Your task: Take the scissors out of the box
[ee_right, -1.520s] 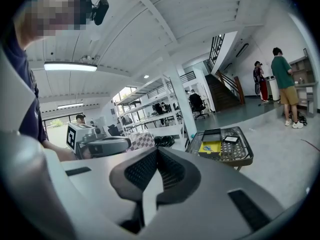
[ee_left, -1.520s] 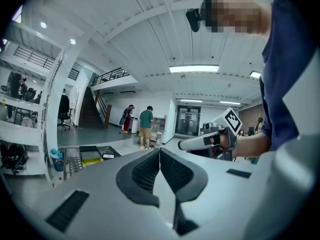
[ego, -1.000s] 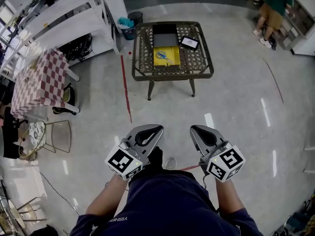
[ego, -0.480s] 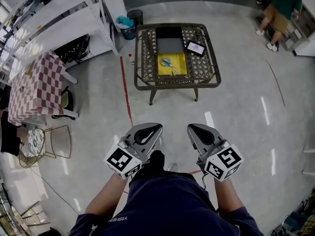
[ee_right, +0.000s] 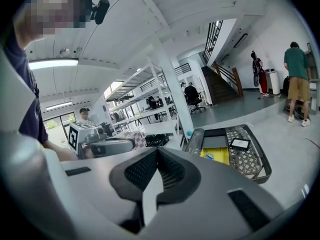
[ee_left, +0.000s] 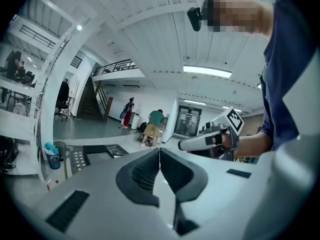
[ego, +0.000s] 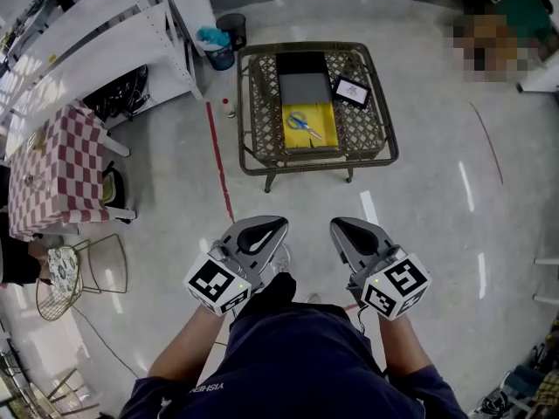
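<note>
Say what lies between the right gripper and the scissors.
Head view: only bare floor, then the table's rim and the box's near wall.

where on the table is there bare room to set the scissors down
Bare lattice left of the yellow box up to the table rim, and right of it, in front of the tablet. The middle is crowded: box, scissors, grey lid.

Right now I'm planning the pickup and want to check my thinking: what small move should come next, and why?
Probably a step forward toward the wicker table. The scissors lie in the open yellow box on it, well out of reach. The left gripper and right gripper are held close to the body, jaws shut and empty. Opening the jaws can wait until the box is near.
</note>
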The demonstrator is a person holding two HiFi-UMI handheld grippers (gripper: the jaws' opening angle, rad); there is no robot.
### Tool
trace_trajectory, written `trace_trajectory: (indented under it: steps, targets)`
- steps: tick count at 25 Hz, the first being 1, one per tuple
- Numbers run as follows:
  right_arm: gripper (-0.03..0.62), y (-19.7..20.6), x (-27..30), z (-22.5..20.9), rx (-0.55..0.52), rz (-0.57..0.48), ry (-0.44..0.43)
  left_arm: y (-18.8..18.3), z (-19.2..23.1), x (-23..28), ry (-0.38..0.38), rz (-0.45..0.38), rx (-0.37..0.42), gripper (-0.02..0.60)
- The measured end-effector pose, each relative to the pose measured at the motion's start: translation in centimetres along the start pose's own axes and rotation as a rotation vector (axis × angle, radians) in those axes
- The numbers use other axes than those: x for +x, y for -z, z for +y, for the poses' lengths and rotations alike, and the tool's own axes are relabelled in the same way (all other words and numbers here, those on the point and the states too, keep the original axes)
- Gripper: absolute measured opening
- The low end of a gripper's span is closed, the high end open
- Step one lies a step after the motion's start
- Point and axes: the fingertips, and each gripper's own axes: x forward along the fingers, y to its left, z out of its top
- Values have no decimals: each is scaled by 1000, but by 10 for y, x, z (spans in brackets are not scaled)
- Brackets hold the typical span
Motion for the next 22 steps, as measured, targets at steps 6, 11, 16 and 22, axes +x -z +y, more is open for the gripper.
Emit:
trace_trajectory:
  steps: [6,11,16,22]
  targets:
    - [15,-16,30,-12,8,3,22,-12,35,6,17,-3,-2,25]
    - [15,-31,49,-19,-1,0,38,-21,59,9,23,-7,-7,25]
    - [15,-39,65,-28,-8,-2,44,-25,78,15,21,-9,-7,25]
    - [15,-45,82,-48,0,10,44,-27,99,32,21,-1,-14,25]
